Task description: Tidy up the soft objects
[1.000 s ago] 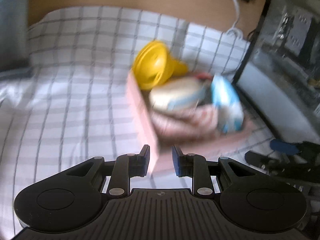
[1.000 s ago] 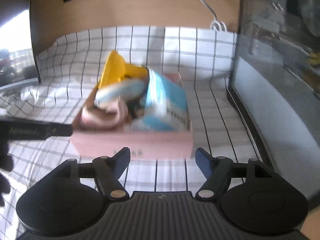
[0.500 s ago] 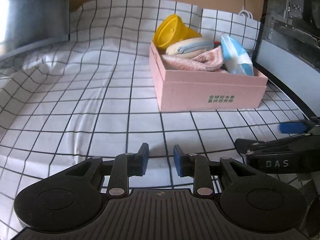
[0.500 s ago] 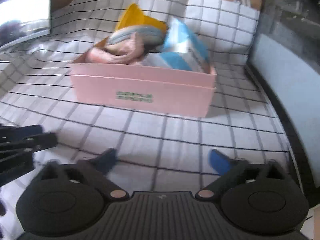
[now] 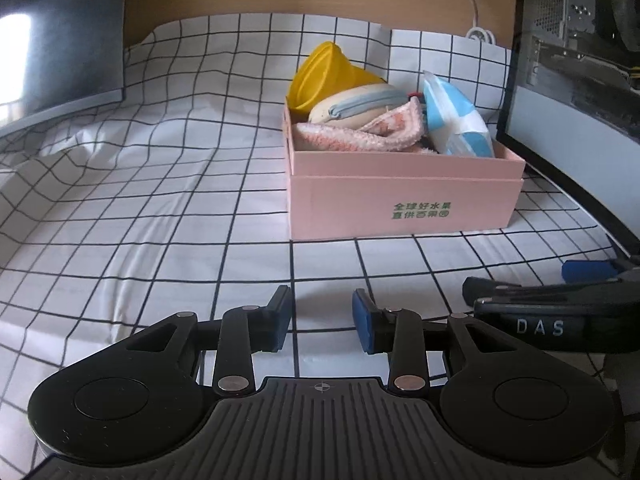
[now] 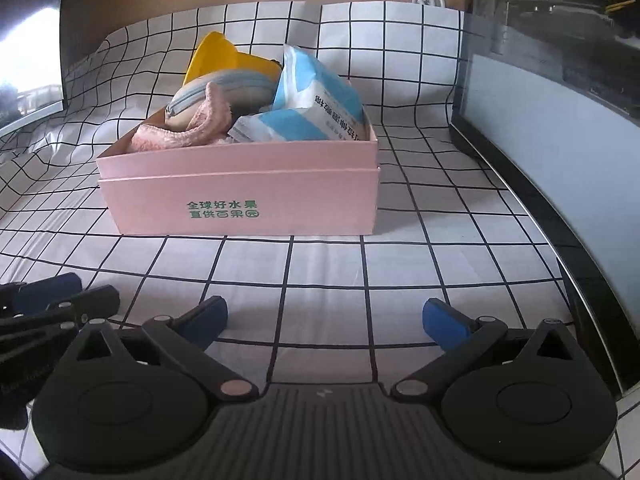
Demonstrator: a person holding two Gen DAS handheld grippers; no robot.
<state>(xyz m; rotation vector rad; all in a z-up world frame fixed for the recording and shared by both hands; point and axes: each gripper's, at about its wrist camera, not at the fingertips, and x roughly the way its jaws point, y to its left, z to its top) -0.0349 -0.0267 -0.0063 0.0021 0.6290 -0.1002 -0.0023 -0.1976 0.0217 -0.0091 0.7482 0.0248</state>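
A: Where are the soft things sitting?

B: In the pink box (image 6: 240,196) on the checked cloth (image 5: 160,200): a pink towel (image 5: 352,136), a zipped pouch (image 5: 356,106), a blue-white packet (image 6: 316,108). A yellow item (image 5: 324,74) is hiding partly behind them.

A: And the grippers?

B: The left gripper (image 5: 322,320) is hovering narrowly parted, the right gripper (image 6: 326,320) spread wide; both are holding nothing. The box's floor is staying hidden.

Left black two-finger gripper with blue pads (image 5: 322,322): held low and level, jaws parted by a narrow gap, nothing between the pads. Right black two-finger gripper with blue pads (image 6: 325,322): also low and level, jaws spread wide, empty. The two sit side by side at about the same height; each shows at the edge of the other's wrist view.
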